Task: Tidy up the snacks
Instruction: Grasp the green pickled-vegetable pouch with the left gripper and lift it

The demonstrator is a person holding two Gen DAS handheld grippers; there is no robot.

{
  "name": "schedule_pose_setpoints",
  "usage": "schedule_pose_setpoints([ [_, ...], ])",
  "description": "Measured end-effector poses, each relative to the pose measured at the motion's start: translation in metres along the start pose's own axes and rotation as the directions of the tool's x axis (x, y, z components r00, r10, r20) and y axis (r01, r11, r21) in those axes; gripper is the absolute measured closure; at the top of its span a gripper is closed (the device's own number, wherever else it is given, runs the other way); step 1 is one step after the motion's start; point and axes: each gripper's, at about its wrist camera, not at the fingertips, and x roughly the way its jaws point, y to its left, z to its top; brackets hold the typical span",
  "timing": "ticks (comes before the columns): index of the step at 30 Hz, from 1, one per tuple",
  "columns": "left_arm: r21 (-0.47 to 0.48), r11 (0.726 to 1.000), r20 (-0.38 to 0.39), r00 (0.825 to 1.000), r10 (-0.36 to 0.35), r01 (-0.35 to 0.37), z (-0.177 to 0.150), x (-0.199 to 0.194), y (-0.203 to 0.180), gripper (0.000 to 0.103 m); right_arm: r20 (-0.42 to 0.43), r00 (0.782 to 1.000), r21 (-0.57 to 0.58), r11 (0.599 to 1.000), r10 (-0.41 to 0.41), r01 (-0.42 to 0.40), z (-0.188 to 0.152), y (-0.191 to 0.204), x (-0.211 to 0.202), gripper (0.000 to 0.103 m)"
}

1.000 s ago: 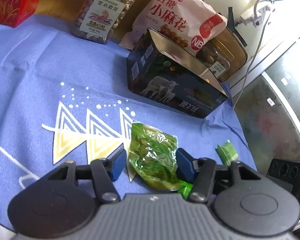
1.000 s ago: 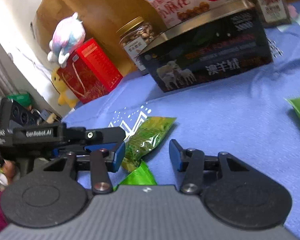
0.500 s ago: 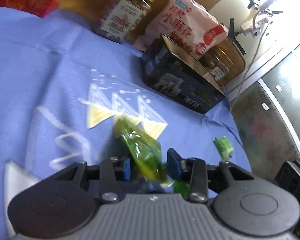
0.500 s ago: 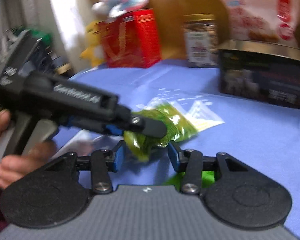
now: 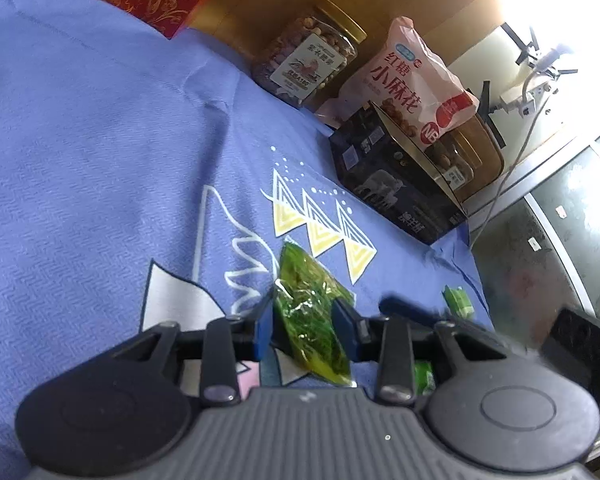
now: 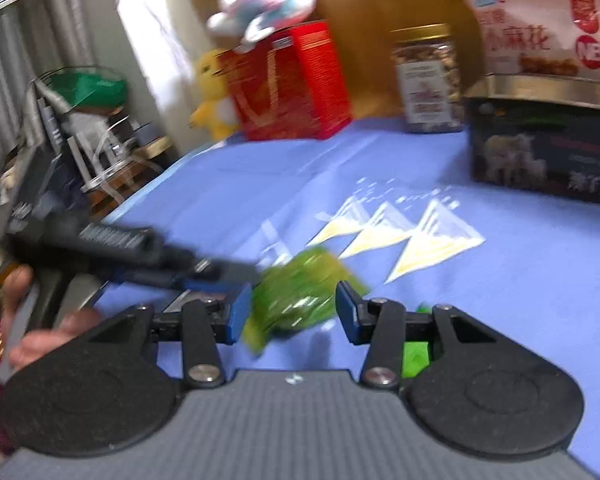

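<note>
I am holding a claw in each hand, and the one that matters now is my left claw. The green snack packet is sitting right between its two blue pads. The packet is lying longways. One end is close to my camera and the other end is pointing away, toward the yellow triangles on the blue cloth. So I am pinching it across its thin side.

Both pads are touching the crinkly wrap, but the jaws are opening a little at this moment. I think the grip is getting weak and the packet could slip.

My right claw is sitting just beside the left one, on its right. Its pads are apart, about halfway. From its camera the green packet is looking like it sits between them, but it is blurry, and I cannot tell if they are touching it. I am seeing nothing clamped there.

The black box with the sheep on it is standing far ahead of my left claw and off to the right. I am guessing the packet is going there. My left claw has the packet, so it makes sense for that claw to carry it. A little green packet is lying on the cloth near the edge, waiting.
</note>
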Motion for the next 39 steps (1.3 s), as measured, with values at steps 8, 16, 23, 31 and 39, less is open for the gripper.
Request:
schedule_pose_setpoints([
  [8, -0.004, 0.999, 0.011, 0.999, -0.035, 0.035, -0.007, 0.006, -0.008, 0.056, -0.06, 0.998, 0.125, 0.992, -0.029, 0.036, 0.009, -0.034, 0.027, 0.053],
  [16, -0.026, 0.999, 0.028, 0.999, -0.029, 0.03, 0.0, 0.01, -0.008, 0.075, 0.0, 0.999, 0.288, 0.957, 0.032, -0.03, -0.005, -0.047, -0.014, 0.053],
  [23, -0.049, 0.996, 0.013, 0.997, -0.075, 0.075, 0.002, 0.013, -0.011, 0.072, -0.054, 0.998, 0.084, 0.996, 0.012, -0.007, -0.017, -0.011, -0.021, 0.053],
  [31, 0.042, 0.998, -0.062, 0.998, -0.033, 0.036, -0.006, 0.038, -0.034, 0.078, -0.058, 0.997, -0.09, 0.995, -0.043, 0.038, -0.027, 0.012, -0.007, 0.053],
  [39, -0.044, 0.992, -0.052, 0.991, -0.12, 0.117, 0.001, 0.026, -0.023, 0.085, -0.017, 0.998, -0.083, 0.995, -0.059, 0.057, -0.029, 0.012, -0.013, 0.045],
])
